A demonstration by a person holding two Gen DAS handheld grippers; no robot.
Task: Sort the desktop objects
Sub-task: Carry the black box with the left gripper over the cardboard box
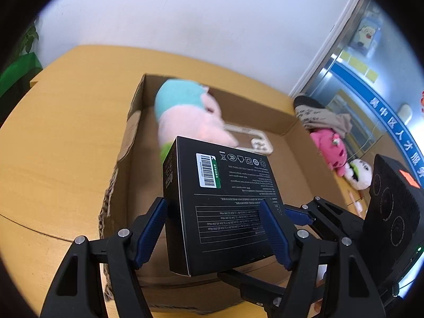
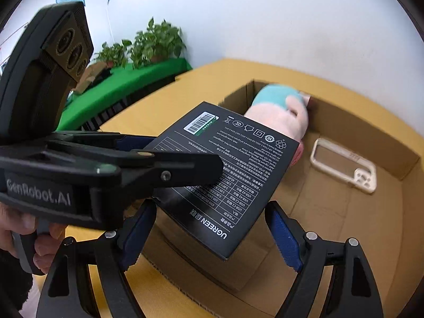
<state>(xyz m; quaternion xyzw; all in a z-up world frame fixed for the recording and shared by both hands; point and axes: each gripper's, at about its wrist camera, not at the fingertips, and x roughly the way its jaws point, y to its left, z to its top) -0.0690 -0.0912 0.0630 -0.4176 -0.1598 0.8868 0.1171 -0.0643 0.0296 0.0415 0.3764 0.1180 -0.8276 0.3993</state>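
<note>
Nearest the lens, the left gripper [image 1: 214,228] clamps its blue pads [image 1: 273,235] on the two sides of a black UGREEN product box [image 1: 222,204], held tilted in the air over the near wall of an open cardboard box [image 1: 124,143]. The right gripper [image 2: 209,235] hangs just beside it with its fingers spread and nothing between them; the black box passes above them without touching the pads.

Farther in, on the cardboard box's floor, a pink and teal plush toy [image 1: 185,111] lies against the far left corner, and a white phone case [image 2: 344,165] lies near the far wall.

Beyond the cardboard box's right wall, a pink plush [image 1: 330,149] and a white plush [image 1: 359,172] lie on the yellow table [image 1: 66,132], not yet sorted.

The step in hand looks like carrying the black box into the carton. The next move calls for lowering it onto bare floor near the front, clear of the toy and case, then loosening the pads.
</note>
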